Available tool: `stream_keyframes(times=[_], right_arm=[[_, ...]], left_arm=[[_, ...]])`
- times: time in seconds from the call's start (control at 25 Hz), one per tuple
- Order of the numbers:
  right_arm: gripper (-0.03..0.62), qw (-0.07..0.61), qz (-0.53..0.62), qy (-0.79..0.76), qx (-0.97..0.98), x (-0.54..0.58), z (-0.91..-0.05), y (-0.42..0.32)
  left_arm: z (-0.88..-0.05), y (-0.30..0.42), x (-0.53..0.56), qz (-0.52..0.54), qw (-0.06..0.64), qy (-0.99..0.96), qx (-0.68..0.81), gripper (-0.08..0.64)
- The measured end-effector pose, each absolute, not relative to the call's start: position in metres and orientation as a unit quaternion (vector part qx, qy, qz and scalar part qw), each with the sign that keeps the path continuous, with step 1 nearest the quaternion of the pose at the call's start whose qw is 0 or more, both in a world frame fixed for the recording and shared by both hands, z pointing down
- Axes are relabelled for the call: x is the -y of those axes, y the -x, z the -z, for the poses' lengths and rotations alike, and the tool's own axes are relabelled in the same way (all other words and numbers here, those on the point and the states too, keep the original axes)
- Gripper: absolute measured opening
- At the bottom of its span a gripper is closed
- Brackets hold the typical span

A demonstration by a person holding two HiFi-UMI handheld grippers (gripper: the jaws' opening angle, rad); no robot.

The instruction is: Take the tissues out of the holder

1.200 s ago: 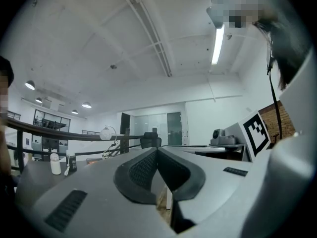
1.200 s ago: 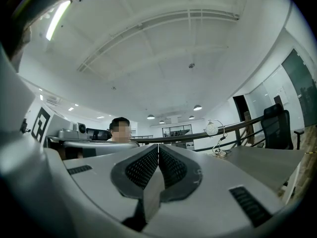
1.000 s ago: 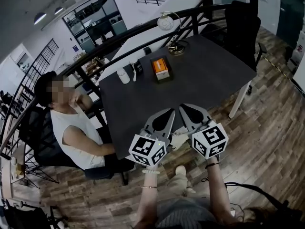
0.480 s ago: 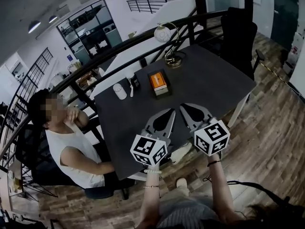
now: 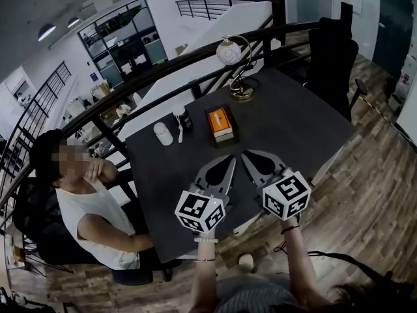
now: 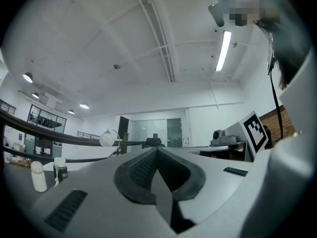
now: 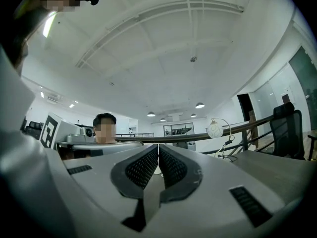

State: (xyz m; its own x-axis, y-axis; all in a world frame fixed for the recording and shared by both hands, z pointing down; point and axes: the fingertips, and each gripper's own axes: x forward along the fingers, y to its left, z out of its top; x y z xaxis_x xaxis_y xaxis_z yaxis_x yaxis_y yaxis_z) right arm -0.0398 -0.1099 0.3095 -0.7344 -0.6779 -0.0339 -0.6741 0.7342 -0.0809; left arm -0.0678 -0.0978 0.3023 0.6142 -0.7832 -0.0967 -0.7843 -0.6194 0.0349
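Observation:
The tissue holder (image 5: 220,124) is a dark box with an orange top and a white tissue in its slot. It stands on the dark table (image 5: 280,119), toward the far side, in the head view. My left gripper (image 5: 231,158) and right gripper (image 5: 244,154) hover side by side over the table's near half, short of the holder, both shut and empty. In the left gripper view the left gripper (image 6: 157,149) has its jaws pressed together. The right gripper (image 7: 158,146) looks the same in the right gripper view. Neither gripper view shows the holder.
A white bottle (image 5: 160,133) and a dark bottle with a white cap (image 5: 182,118) stand left of the holder. A desk lamp (image 5: 238,74) rises at the table's far edge. A seated person (image 5: 91,201) is at the left side, a black chair (image 5: 332,51) at the far right.
The table and holder have shifted nearer and more central in the head view. Both grippers stay shut, side by side over the near table.

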Motion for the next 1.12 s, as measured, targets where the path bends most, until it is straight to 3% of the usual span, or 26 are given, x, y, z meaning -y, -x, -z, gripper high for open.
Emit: stream_keyframes(times=[0.76, 1.12], right_arm=[[0.014, -0.018, 0.082, 0.268, -0.960, 0.217, -0.345, 0.043], [0.015, -0.044, 0.161, 0.264, -0.950, 0.230, -0.398, 0.050]], left_arm=[[-0.336, 0.061, 0.199, -0.030, -0.032, 0.863, -0.503, 0.008], [-0.387, 0.077, 0.191, 0.003, -0.102, 0.828, -0.552, 0.008]])
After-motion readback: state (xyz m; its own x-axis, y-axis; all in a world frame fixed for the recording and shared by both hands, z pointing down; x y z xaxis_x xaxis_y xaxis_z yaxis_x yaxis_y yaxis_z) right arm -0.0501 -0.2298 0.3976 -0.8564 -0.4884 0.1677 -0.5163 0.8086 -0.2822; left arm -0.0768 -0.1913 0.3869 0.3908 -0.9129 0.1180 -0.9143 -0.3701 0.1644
